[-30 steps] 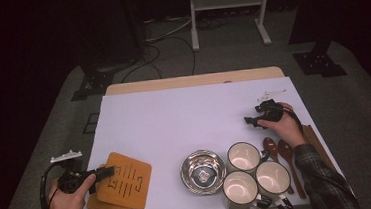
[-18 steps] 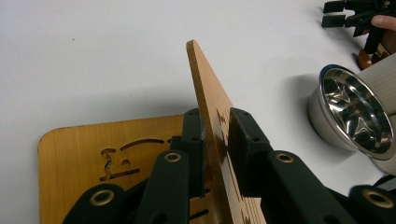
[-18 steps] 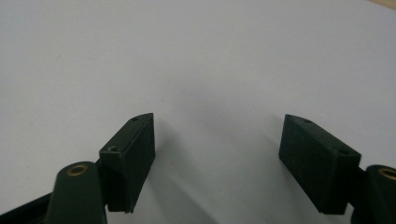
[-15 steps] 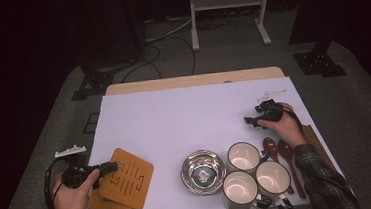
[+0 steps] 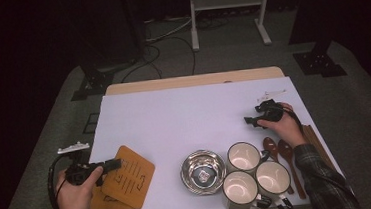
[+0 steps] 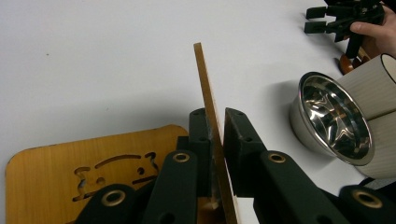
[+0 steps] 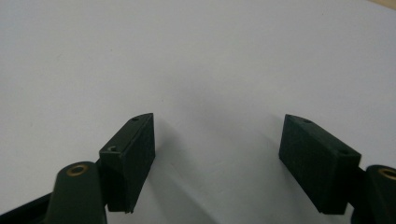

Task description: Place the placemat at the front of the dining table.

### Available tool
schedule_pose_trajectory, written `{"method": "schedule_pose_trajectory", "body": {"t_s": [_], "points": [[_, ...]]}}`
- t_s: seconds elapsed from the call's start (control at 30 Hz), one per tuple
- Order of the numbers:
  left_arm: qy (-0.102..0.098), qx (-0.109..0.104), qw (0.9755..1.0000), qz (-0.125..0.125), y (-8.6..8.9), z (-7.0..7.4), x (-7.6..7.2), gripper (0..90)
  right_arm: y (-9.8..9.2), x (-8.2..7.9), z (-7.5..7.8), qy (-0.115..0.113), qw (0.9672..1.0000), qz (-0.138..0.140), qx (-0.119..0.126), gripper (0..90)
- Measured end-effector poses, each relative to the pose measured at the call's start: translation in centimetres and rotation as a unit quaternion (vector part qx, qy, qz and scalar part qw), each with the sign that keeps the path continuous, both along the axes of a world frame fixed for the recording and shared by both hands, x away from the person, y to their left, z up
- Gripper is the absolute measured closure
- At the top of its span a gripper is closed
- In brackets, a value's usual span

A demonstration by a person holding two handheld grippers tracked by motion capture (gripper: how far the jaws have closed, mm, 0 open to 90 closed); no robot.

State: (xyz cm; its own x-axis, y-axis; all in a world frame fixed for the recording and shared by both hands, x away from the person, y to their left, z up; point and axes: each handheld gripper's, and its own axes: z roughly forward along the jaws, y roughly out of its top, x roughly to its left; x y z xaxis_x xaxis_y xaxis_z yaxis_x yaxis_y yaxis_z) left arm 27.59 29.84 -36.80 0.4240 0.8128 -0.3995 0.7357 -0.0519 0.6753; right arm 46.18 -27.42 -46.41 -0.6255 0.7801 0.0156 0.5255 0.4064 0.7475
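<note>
High view: white tabletop [image 5: 189, 119], wooden coaster stack [image 5: 111, 198] at near left corner, top coaster [image 5: 129, 176] lifted off it. My left claw [image 5: 112, 164] has just been closing, now clamped on its near edge; left claw view: board [image 6: 212, 126] edge-on between pads. Thin, stiff, light, smooth wood; cutouts look like weak spots, so I grip solid rim, gently. My right claw [image 7: 217, 158] wide, nothing in it, resting over bare tabletop.

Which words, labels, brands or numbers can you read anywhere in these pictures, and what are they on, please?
None can be read.
Wooden coasters: cut-out shapes, perhaps characters, not legible.
Steel bowl: small sticker inside, too blurred.
Mugs: no visible print.
</note>
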Motion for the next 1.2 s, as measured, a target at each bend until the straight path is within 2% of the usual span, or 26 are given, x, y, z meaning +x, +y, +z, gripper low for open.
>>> {"method": "schedule_pose_trajectory", "body": {"t_s": [0.57,1.2], "points": [[-0.001,-0.005,0.9996,-0.026,-2.0,0.8,0.2,85.6,0.0,0.0,0.0,0.000,1.0000,0.000,0.000,25.3],[-0.004,-0.004,0.9995,-0.030,-3.2,1.3,0.5,86.3,0.0,0.0,0.0,0.000,1.0000,0.000,0.001,25.3]]}}
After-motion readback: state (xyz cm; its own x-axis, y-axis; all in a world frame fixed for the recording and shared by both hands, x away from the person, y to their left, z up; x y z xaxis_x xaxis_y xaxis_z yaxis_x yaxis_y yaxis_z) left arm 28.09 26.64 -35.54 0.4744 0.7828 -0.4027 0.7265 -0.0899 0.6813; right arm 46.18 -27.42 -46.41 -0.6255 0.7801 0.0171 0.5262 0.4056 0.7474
